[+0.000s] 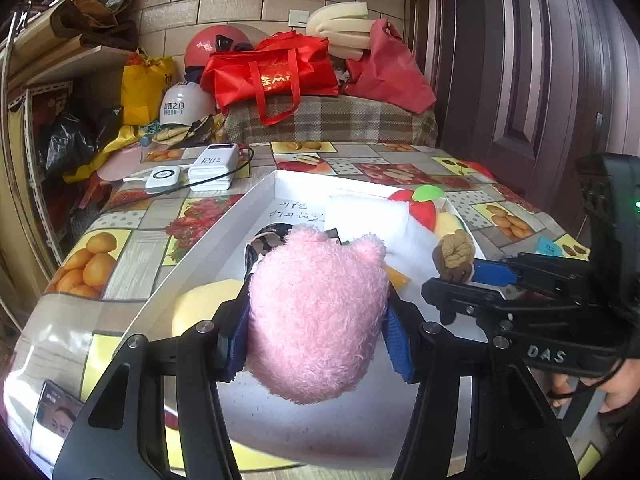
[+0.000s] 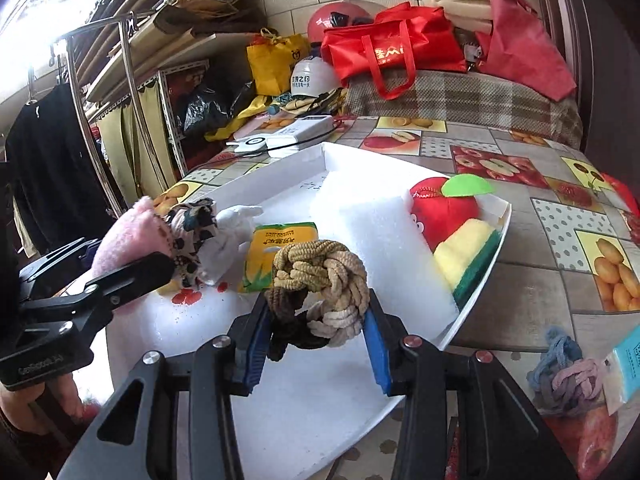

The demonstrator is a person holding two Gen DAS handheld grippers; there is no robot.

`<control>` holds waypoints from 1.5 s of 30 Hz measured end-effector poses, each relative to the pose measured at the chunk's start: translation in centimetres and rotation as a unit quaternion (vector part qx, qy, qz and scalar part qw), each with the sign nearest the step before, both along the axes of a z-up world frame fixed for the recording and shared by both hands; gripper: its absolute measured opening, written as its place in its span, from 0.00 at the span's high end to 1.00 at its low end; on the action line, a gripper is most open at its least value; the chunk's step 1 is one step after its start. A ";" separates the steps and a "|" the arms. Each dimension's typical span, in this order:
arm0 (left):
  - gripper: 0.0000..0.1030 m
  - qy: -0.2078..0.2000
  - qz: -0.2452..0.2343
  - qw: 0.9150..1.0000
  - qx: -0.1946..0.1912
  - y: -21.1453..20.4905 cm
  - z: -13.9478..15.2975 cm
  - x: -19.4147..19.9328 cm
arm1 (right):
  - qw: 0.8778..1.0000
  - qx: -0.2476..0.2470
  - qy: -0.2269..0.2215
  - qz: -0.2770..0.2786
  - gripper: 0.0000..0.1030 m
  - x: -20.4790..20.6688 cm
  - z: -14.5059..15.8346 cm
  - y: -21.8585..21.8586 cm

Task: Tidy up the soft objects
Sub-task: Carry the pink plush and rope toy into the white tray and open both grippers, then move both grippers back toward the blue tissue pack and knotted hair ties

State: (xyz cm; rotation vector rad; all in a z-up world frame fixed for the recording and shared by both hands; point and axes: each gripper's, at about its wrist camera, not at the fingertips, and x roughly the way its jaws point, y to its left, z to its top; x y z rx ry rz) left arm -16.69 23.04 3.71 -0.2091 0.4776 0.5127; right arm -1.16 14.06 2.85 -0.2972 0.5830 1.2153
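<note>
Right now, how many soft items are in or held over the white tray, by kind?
Plush toys: 2, pink plush in the left claw, red apple plush
Knotted rope balls: 1, held in the right claw
Foam blocks: 1
Sponges: 1
Total: 5

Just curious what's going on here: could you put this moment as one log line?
left tool: shut on pink plush toy | right tool: shut on braided rope knot | both above white tray | nothing released yet
</note>
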 end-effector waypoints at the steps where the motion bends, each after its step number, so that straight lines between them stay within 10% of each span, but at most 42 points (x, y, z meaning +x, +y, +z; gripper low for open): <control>1: 0.45 0.002 0.003 1.000 0.001 0.2 0.0 0.5 | 1.000 0.004 -0.007 0.002 0.59 -0.3 0.2 -0.1; 7: 0.37 0.015 0.027 1.000 -0.006 1.0 -0.3 2.0 | 0.999 0.007 -0.039 0.014 0.53 -1.4 0.5 0.3; 10: 0.09 -0.019 0.048 0.999 -0.001 1.1 0.2 0.5 | 0.999 -0.003 -0.046 0.008 0.18 -1.3 0.4 0.7; 12: 0.00 -0.043 0.059 0.997 0.003 1.1 0.6 -0.5 | 0.999 0.000 -0.048 0.003 0.17 -1.1 0.4 0.6; 45: 0.00 -0.079 0.072 0.994 0.038 -0.2 1.2 -2.0 | 0.997 0.036 -0.046 -0.042 0.17 -0.8 1.0 -1.8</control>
